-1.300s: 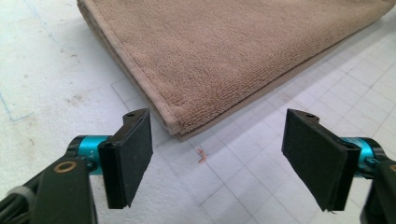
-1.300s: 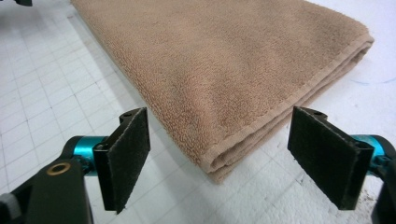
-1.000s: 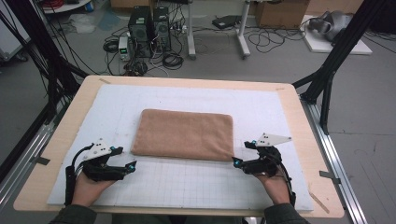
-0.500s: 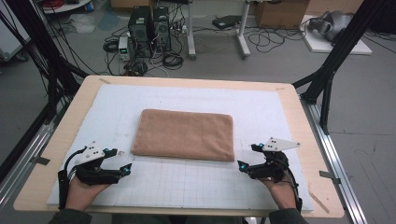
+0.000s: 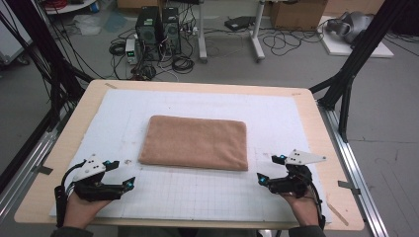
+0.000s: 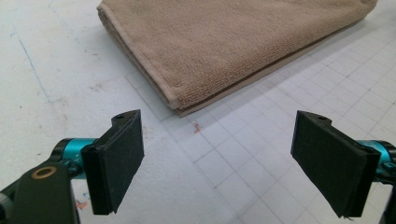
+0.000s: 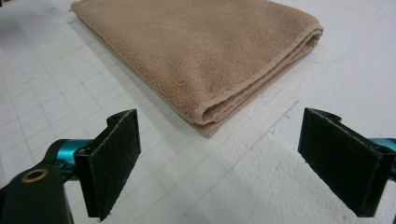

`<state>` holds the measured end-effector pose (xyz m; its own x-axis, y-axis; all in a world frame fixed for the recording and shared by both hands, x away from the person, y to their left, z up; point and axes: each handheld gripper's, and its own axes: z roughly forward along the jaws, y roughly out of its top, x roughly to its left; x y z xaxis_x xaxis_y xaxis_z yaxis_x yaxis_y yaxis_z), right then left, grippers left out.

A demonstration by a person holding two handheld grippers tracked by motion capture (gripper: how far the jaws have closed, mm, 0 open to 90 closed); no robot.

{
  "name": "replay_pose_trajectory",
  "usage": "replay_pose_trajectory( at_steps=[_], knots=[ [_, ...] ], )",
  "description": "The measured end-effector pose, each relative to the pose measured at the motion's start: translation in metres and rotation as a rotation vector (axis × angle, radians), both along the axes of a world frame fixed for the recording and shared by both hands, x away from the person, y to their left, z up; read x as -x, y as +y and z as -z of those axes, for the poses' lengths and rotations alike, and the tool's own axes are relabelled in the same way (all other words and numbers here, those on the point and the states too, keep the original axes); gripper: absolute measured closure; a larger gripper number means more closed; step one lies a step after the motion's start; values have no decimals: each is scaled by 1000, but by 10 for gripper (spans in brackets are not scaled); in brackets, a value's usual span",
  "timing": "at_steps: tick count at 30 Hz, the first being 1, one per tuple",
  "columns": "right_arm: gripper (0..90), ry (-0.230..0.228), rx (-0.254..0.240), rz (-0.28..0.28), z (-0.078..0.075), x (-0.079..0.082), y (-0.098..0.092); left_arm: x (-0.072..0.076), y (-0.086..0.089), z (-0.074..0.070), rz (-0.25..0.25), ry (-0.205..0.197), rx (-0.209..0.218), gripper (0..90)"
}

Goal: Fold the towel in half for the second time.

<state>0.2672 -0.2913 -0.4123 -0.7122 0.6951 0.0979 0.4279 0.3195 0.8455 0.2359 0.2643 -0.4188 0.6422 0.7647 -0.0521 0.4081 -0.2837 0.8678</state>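
Note:
A tan towel (image 5: 195, 142), folded into a flat rectangle, lies in the middle of the white gridded mat (image 5: 197, 103). My left gripper (image 5: 123, 173) rests near the front left of the mat, open, a short way from the towel's near left corner (image 6: 175, 100). The left gripper view has its jaws (image 6: 217, 163) wide apart with only mat between them. My right gripper (image 5: 267, 168) sits at the front right, open, just off the towel's near right corner (image 7: 205, 123). Its jaws (image 7: 219, 163) have just been opening a little and nothing is between them.
The mat covers a wooden table (image 5: 306, 113) with a bare rim all round. Black frame posts (image 5: 346, 84) stand at the table's sides. Computer towers (image 5: 158, 27) and cables lie on the floor beyond the far edge.
My right hand has drawn back to the right and toward the near edge, away from the towel's corner. The left hand has barely shifted. The towel has not moved.

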Motion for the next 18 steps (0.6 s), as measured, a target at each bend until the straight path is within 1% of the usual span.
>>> replay_pose_trajectory(
  at_steps=[2,8,9,11,12,13,14,16,18],
  knots=[
    [123,-1,1,6,1,3,-3,2,0,0,-6,-4,-9,175],
    [123,5,-2,31,5,13,-14,4,1,0,-2,-3,-8,176],
    [123,5,-4,34,5,14,-15,4,1,0,-6,-10,-12,176],
    [123,4,-6,40,7,17,-18,5,1,1,-14,-9,-10,176],
    [122,4,-7,43,8,18,-19,5,0,1,-8,-8,-10,175],
    [122,11,-7,47,9,20,-20,6,0,1,-10,-14,-18,176],
    [122,7,-4,47,10,20,-20,7,-2,1,-11,-18,-23,175],
    [122,13,-13,49,11,21,-21,7,-3,1,-4,-17,-22,175],
    [120,16,-7,50,12,22,-20,9,-5,2,-7,-21,-39,176]
  ],
)
